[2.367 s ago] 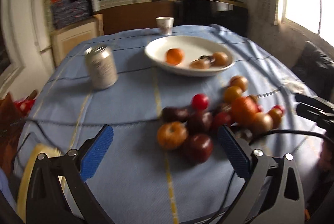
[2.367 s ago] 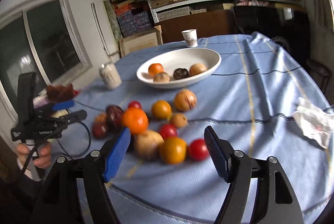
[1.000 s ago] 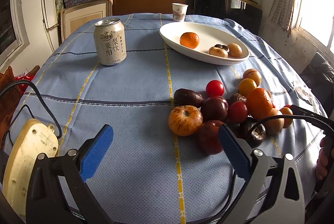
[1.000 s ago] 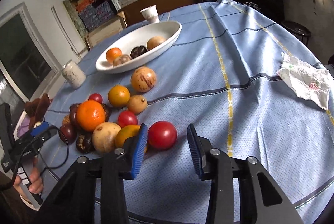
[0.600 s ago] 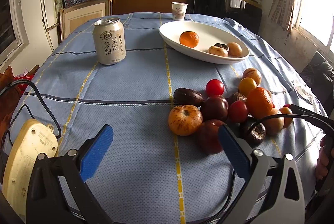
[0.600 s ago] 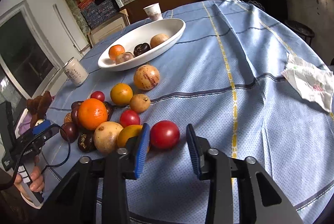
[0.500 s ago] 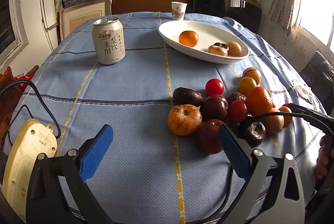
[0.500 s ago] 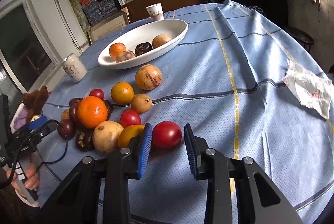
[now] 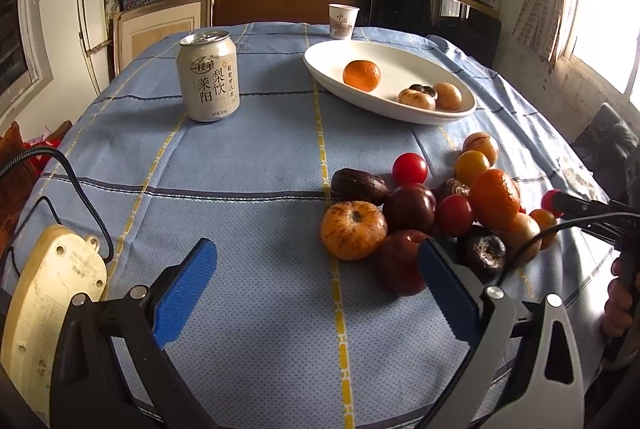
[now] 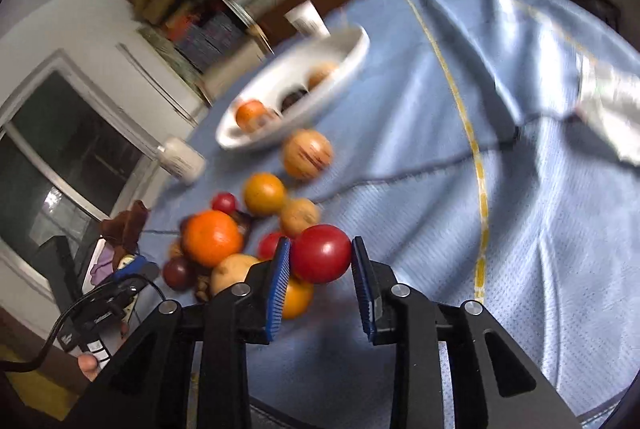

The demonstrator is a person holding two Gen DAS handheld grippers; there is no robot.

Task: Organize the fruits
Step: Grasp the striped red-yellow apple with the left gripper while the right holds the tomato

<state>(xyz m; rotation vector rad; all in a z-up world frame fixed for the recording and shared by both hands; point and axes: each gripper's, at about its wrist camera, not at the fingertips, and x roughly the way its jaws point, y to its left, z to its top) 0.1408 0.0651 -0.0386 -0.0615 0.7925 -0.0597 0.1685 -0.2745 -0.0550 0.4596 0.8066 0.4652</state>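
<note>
My right gripper [image 10: 320, 253] has a red tomato [image 10: 322, 259] between its blue pads; the jaws are closing and both pads touch its sides. It sits at the near edge of a fruit pile holding an orange [image 10: 212, 237], yellow fruit and dark plums. In the left wrist view that tomato [image 9: 551, 197] shows at the right gripper's tip. A white oval bowl [image 9: 400, 111] at the back holds an orange [image 9: 361, 75] and a few brown fruits. My left gripper [image 9: 316, 249] stands open over the cloth, with a striped orange fruit [image 9: 354, 229] and a dark red one [image 9: 400, 265] just ahead.
A drink can [image 9: 208, 77] stands left of the bowl and a paper cup [image 9: 343, 21] behind it. A beige power strip [image 9: 52, 301] with cable lies at the near left. A crumpled tissue [image 10: 608, 109] lies on the blue tablecloth at the right. A person's hand [image 9: 618, 305] holds the right gripper.
The right gripper's pads closed in from both sides onto the red tomato, and its view has rolled and blurred. The left gripper and the pile stayed still.
</note>
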